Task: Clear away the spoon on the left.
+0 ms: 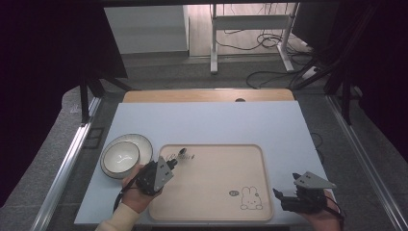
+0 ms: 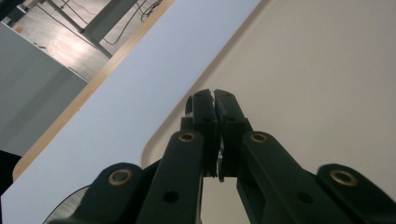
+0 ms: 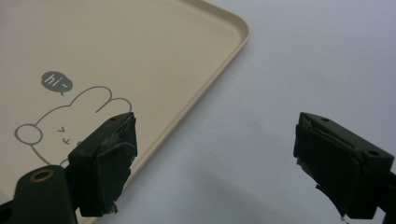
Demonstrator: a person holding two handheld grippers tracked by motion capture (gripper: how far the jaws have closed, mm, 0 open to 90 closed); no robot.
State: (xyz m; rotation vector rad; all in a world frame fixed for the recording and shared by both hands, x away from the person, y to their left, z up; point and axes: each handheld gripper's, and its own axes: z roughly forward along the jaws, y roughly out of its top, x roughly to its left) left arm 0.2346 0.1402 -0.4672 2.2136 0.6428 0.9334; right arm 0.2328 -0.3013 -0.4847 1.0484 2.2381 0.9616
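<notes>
A beige tray (image 1: 211, 192) with a rabbit drawing (image 1: 251, 198) lies on the pale blue table. My left gripper (image 1: 174, 161) reaches over the tray's far left corner, jaws pressed together on a thin metal spoon (image 1: 183, 152) whose head sticks out past the tips. In the left gripper view the jaws (image 2: 215, 100) are shut, with a sliver of the spoon's metal (image 2: 220, 161) between them, above the tray's bare floor (image 2: 317, 70). My right gripper (image 1: 286, 185) rests just right of the tray's near right corner. Its jaws (image 3: 215, 154) stand wide open over the table beside the tray rim (image 3: 205, 88), with nothing between them.
A white bowl (image 1: 120, 156) sits on a dark-rimmed plate (image 1: 144, 144) left of the tray, close to my left hand. A wooden board (image 1: 207, 95) edges the table's far side. Desk legs and cables stand on the floor beyond.
</notes>
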